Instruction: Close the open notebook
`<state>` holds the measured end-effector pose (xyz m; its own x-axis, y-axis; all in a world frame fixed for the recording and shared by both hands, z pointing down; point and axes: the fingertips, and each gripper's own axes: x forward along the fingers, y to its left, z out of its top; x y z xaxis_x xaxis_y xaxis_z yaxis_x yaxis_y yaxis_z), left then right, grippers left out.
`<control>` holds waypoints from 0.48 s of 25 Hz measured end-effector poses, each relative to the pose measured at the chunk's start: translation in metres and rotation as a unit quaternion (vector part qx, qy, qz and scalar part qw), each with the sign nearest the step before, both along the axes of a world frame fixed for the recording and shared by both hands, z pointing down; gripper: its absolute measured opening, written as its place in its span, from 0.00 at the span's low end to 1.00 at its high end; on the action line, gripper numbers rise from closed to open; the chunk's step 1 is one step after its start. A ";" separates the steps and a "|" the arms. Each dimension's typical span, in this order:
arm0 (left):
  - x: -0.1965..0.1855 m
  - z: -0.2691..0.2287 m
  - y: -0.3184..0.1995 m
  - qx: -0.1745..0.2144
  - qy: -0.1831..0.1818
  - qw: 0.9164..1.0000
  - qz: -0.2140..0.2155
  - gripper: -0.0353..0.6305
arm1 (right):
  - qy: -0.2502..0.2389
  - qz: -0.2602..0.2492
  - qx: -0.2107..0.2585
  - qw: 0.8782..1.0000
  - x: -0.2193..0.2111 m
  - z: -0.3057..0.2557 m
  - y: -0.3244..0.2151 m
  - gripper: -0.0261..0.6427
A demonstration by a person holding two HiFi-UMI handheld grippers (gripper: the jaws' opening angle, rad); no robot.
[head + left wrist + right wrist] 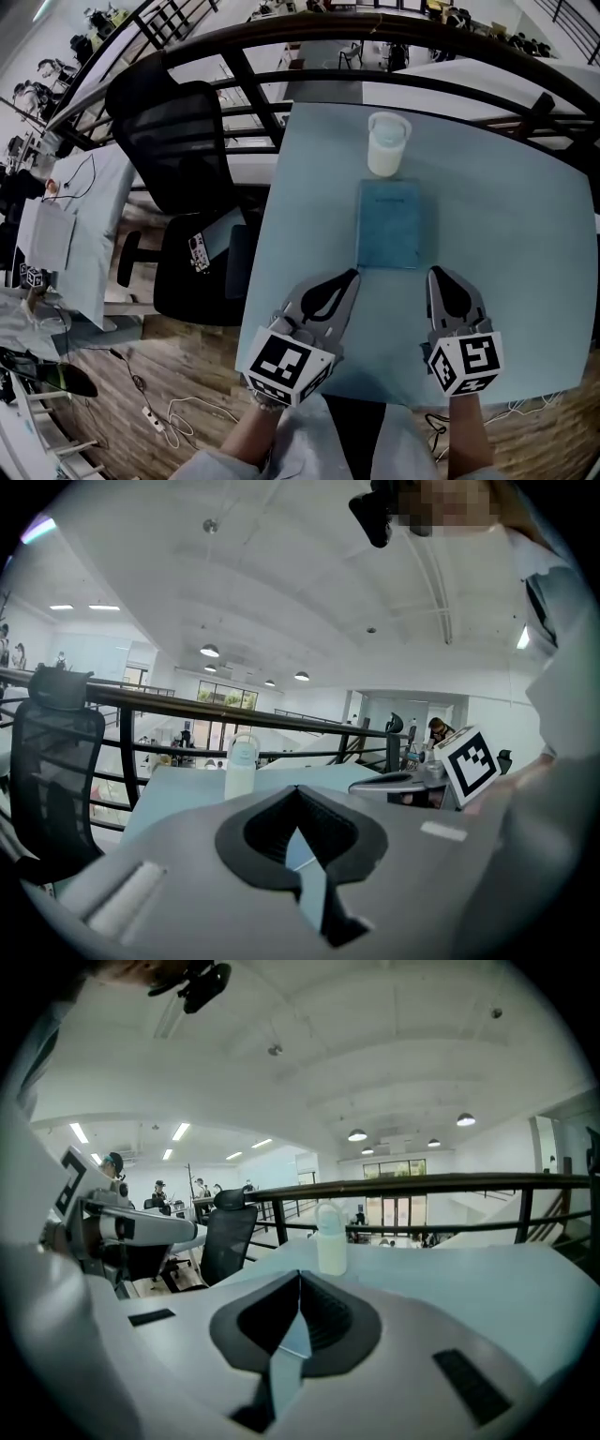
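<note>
Head view, notebook: A teal notebook is lying flat on the pale blue table, mid-table, just short of a white lidded bottle. Its cover appears to be lying shut already.
Head view, axis: Its long side is running straight away from the person, with the far short edge pointing at the bottle. Which long edge carries the spine is too faint to tell.
Head view, handling: It is looking thin, light and somewhat flexible, likely to slide on the smooth top. A pinch at the free long edge of the cover would be serving best.
Head view, grippers: The left gripper and the right gripper are hovering near its near edge, apart from it.
Left gripper view: The jaws are pressing together on nothing, with the bottle standing beyond.
Right gripper view: The jaws are likewise meeting tip to tip, carrying nothing and pointing toward the bottle.
</note>
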<state>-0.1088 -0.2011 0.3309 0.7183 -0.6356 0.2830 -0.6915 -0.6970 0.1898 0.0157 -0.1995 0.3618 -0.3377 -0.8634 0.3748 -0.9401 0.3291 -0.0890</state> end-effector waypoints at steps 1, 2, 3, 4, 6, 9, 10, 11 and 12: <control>-0.001 -0.006 0.001 0.005 0.001 1.000 -0.001 0.06 | -0.001 -0.002 0.009 1.000 -0.001 -0.009 0.001 0.04; -0.002 -0.013 0.001 0.011 0.003 1.000 -0.002 0.06 | -0.002 -0.004 0.018 1.000 -0.003 -0.017 0.002 0.04; -0.003 -0.020 0.002 0.016 0.005 1.000 -0.004 0.06 | -0.003 -0.007 0.026 1.000 -0.004 -0.027 0.003 0.04; -0.005 -0.027 0.002 0.022 0.006 1.000 -0.008 0.06 | -0.004 -0.011 0.034 0.999 -0.007 -0.036 0.004 0.04; -0.008 -0.042 0.004 0.032 0.009 0.999 -0.014 0.06 | -0.007 -0.016 0.050 0.999 -0.010 -0.053 0.006 0.04; -0.009 -0.063 0.009 0.042 0.013 0.999 -0.020 0.06 | -0.014 -0.012 0.074 0.997 -0.010 -0.074 0.010 0.04; -0.010 -0.069 0.010 0.048 0.015 0.999 -0.021 0.06 | -0.017 -0.010 0.082 0.996 -0.010 -0.081 0.011 0.04; -0.010 -0.076 0.010 0.050 0.017 0.998 -0.022 0.06 | -0.019 -0.010 0.089 0.996 -0.009 -0.088 0.011 0.04; -0.010 -0.082 0.011 0.052 0.019 0.998 -0.023 0.06 | -0.021 -0.011 0.096 0.995 -0.010 -0.095 0.012 0.04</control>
<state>-0.1192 -0.1904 0.2493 0.6965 -0.6929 0.1866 -0.7171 -0.6815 0.1460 0.0061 -0.1877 0.2669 -0.3691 -0.9098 0.1895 -0.9293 0.3641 -0.0622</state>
